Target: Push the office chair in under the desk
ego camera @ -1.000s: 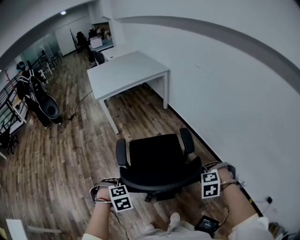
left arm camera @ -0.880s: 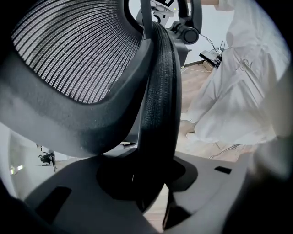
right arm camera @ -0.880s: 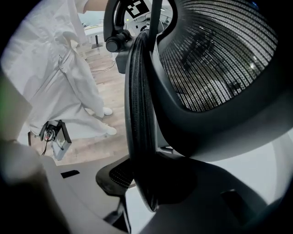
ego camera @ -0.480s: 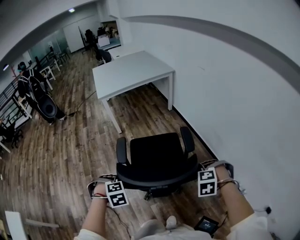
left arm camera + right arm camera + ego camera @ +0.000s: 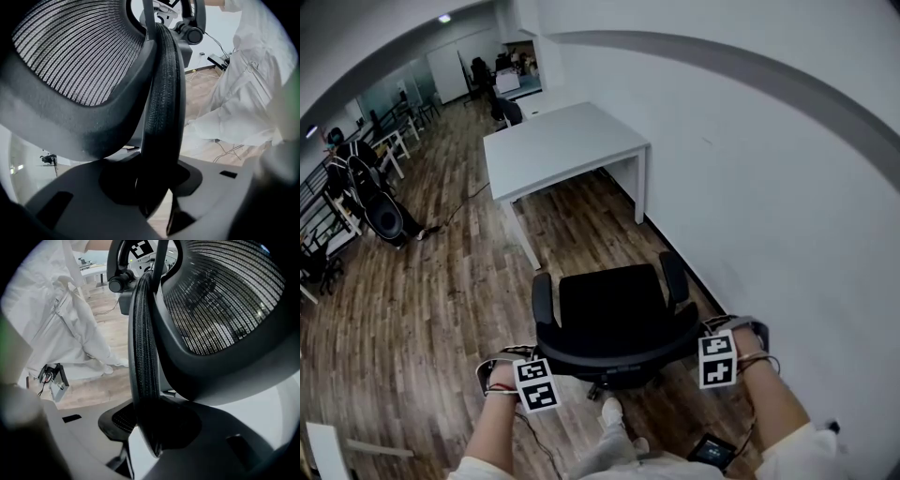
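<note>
While both tongs pointed steeply down, each had its jaws closed narrow on the top edge of the office chair (image 5: 614,309). Left gripper (image 5: 532,367) (image 5: 154,192): the dark ribbed rim of the backrest (image 5: 161,93) ran straight into the gap and was pinched between the grey jaws. Right gripper (image 5: 710,339) (image 5: 150,427): same hold on the rim at the opposite end, with the mesh panel (image 5: 220,301) curving off to one side.

Backrest's long axis ran across the head view from one gripper to the other. Seat faced away from the person and toward the white desk (image 5: 562,145), armrests (image 5: 543,302) pointing the same way. Chair stood on the wood floor (image 5: 441,300), close beside the white wall (image 5: 769,187) and well apart from the desk, not yet under it. Person's shoe (image 5: 612,412) showed just behind the chair base. Desk top was bare, set against the wall, with its open underside toward the chair.
</note>
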### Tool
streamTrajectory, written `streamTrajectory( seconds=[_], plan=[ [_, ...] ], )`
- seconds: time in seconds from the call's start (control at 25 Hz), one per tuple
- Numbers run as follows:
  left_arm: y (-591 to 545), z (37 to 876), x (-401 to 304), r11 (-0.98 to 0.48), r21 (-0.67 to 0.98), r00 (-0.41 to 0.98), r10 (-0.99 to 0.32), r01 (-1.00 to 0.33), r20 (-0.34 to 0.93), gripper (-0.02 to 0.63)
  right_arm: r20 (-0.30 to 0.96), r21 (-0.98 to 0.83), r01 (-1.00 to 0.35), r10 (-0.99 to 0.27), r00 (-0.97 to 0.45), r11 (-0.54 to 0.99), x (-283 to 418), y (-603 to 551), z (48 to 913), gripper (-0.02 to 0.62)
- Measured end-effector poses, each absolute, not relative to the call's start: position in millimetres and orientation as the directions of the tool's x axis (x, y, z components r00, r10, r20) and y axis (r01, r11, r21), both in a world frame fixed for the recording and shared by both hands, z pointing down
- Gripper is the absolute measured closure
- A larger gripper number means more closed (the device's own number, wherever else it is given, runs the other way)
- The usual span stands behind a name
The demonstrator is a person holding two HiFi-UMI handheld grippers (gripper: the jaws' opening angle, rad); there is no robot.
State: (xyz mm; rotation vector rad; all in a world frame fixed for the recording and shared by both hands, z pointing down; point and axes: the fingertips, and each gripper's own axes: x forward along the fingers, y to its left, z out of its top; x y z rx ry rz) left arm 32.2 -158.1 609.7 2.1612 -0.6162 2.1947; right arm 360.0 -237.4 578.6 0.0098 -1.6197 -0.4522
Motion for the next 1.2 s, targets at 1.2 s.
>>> streamTrajectory(
  seconds=[1.2],
  plan=[
    [-312.6,614.9,25.1,-0.918,-0.279,-0.052,-0.276,-0.282,0.96,0.48,0.964,0.263,0.233,-0.266,-0.02,0.936,363.6,-403.9,597.2,0.454]
  ],
)
